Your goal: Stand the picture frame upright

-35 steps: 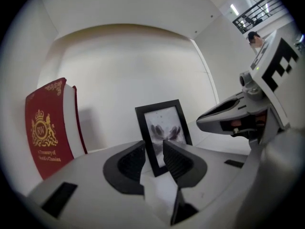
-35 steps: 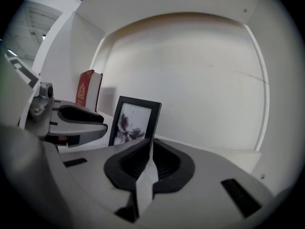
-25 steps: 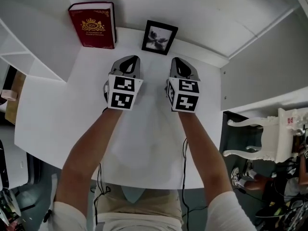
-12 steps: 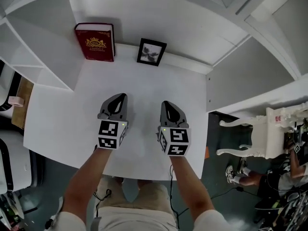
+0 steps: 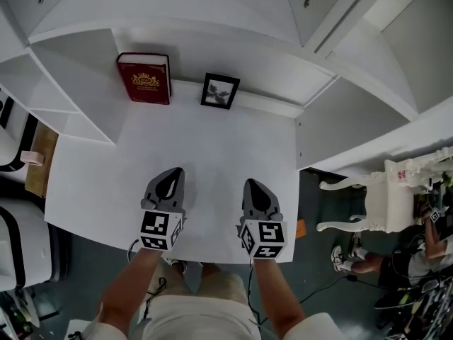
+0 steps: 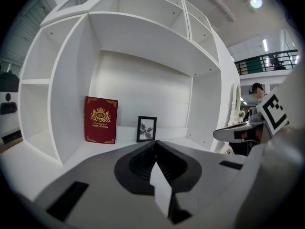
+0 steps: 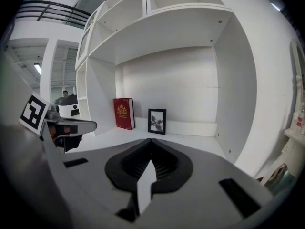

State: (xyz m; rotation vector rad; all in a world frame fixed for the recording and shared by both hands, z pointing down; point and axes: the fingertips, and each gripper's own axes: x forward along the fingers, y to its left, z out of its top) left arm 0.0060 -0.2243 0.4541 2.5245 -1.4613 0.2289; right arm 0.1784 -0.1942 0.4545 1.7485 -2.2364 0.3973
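Observation:
The black picture frame (image 5: 219, 91) stands upright against the back wall of the white shelf bay, holding a grey flower print; it also shows in the left gripper view (image 6: 146, 129) and the right gripper view (image 7: 157, 121). My left gripper (image 5: 168, 179) is shut and empty near the front edge of the shelf board, well short of the frame. My right gripper (image 5: 255, 188) is beside it, also shut and empty. In each gripper view the jaws meet in a closed line with nothing between them: left gripper (image 6: 155, 143), right gripper (image 7: 151, 141).
A red book (image 5: 145, 78) with a gold crest stands upright left of the frame. The white shelf board (image 5: 212, 147) is bounded by side walls and shelves on the left. A white ornate chair (image 5: 368, 200) stands on the floor at the right, with a person behind it.
Both grippers have drawn back from the frame toward the front edge of the shelf board and risen a little. The frame and the book stayed where they were.

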